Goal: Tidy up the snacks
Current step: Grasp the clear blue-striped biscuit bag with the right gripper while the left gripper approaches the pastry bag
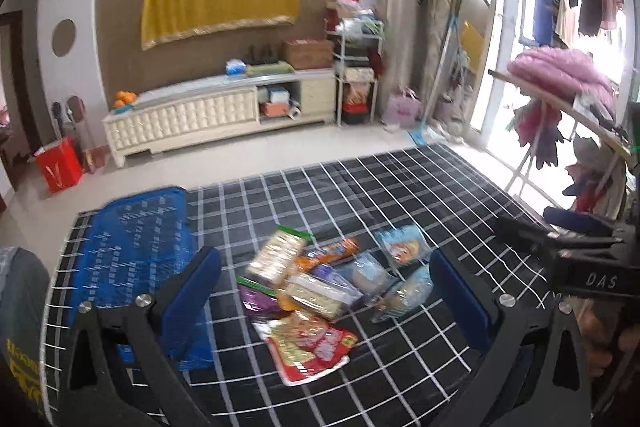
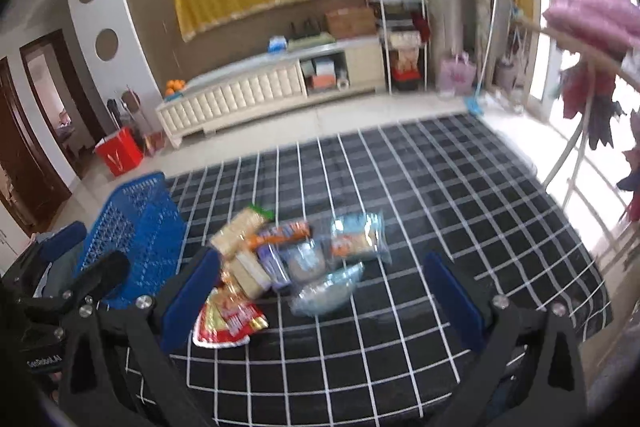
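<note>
Living room, grid-cloth table (image 1: 420, 195): snack pile (image 1: 320, 287) loose mid-table, blue basket (image 1: 136, 247) at left as likely drop target; left gripper (image 1: 326, 291) and right gripper (image 2: 320, 287) both spread wide, empty, hovering

A bench (image 1: 400, 195) covered by a black cloth with a white grid is seen in both views. On its left part a blue perforated basket (image 1: 136, 247) is set. Just beside the basket, near the middle of the bench, a loose pile of snack packets (image 1: 320, 287) is spread, many of them touching or overlapping. At the near edge of the pile a red packet (image 1: 310, 347) is laid flat. On the right side of the pile, clear packets with blue print (image 1: 400, 247) are placed.
</note>
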Demonstrator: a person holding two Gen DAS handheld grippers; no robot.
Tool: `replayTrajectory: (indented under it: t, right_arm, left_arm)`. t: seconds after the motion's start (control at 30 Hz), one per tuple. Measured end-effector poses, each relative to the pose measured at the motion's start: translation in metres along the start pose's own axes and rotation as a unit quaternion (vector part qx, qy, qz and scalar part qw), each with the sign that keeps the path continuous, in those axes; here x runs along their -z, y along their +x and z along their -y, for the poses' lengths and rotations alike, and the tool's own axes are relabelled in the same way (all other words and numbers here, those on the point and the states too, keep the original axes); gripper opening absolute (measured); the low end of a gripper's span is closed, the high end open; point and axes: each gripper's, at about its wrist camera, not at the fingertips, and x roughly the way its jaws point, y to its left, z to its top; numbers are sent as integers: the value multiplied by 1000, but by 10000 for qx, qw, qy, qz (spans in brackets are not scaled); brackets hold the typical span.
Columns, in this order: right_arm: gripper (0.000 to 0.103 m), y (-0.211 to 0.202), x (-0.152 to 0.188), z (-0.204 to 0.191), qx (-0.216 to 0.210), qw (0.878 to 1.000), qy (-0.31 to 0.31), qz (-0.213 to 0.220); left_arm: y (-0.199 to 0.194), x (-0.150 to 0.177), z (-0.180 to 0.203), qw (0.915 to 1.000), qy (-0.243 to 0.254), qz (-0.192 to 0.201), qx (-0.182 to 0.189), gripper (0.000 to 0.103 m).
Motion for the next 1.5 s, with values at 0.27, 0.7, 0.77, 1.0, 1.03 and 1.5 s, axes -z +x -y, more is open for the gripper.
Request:
replayTrajectory:
  t: [0.27, 0.7, 0.77, 1.0, 1.03, 1.5]
  right_arm:
    - [103, 57, 28, 9, -157, 9968, -425, -656]
    - [103, 138, 52, 13, -453, 9873, -716, -1345]
    - [103, 146, 52, 10, -473, 9870, -757, -1340]
    - [80, 163, 54, 7, -681, 9859, -849, -1268]
    - [77, 161, 54, 7, -708, 9862, -851, -1231]
    - [74, 113, 17, 55, -126, 9954, -489, -820]
  left_arm:
    - [58, 39, 7, 9967, -317, -742, 25, 103]
    - [116, 82, -11, 9856, -613, -1563, -182, 103]
    - [119, 85, -15, 9849, -643, -1596, -168, 103]
    - [120, 82, -20, 9845, -591, -1634, -225, 103]
    - [120, 80, -20, 9850, -562, -1619, -215, 103]
    - [136, 29, 22, 9866, -240, -1569, 382, 103]
